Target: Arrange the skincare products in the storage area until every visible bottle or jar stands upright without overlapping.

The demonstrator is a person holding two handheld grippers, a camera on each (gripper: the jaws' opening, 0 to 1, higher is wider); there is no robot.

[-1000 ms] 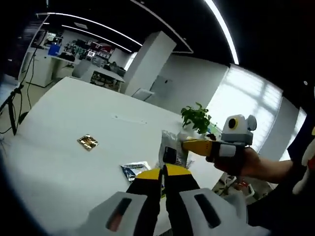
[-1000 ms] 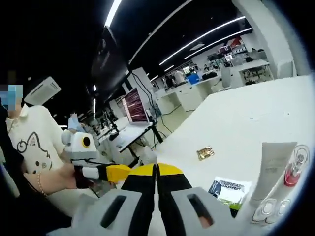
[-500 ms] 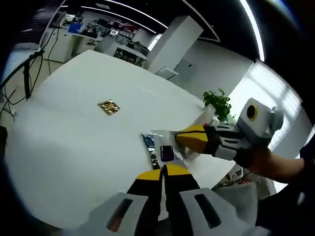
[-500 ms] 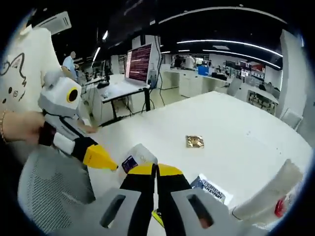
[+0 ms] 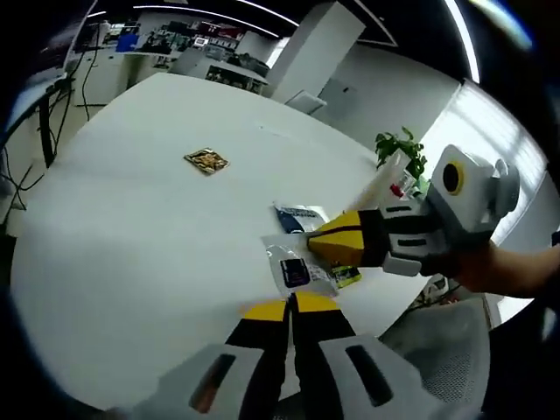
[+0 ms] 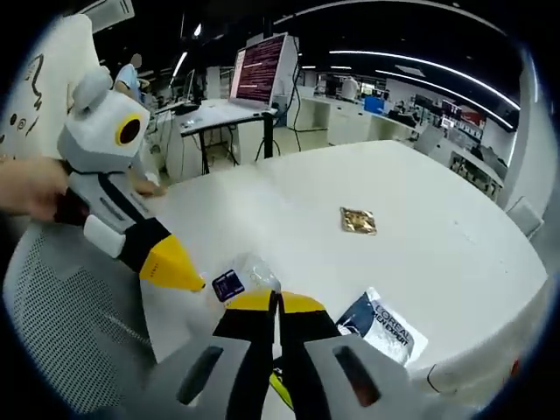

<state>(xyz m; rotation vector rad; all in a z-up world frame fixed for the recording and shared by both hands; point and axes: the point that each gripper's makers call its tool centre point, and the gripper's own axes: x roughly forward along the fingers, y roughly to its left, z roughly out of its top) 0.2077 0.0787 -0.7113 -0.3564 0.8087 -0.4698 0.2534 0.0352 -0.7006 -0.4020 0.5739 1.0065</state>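
Two yellow-tipped grippers are seen, each with jaws pressed together. In the left gripper view, the left gripper (image 5: 290, 308) sits at bottom centre, and the right gripper (image 5: 317, 248) grasps a clear plastic sachet with a dark label (image 5: 295, 269) at frame centre on the white round table (image 5: 131, 236). One blue-and-white sachet (image 6: 378, 325) reads "L'OREAL"; smaller print is illegible. One gold foil packet (image 6: 358, 220) lies upper right of centre. A red-capped bottle (image 5: 399, 187) is blurred.

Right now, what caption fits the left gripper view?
Right gripper meets a clear sachet on the white table.
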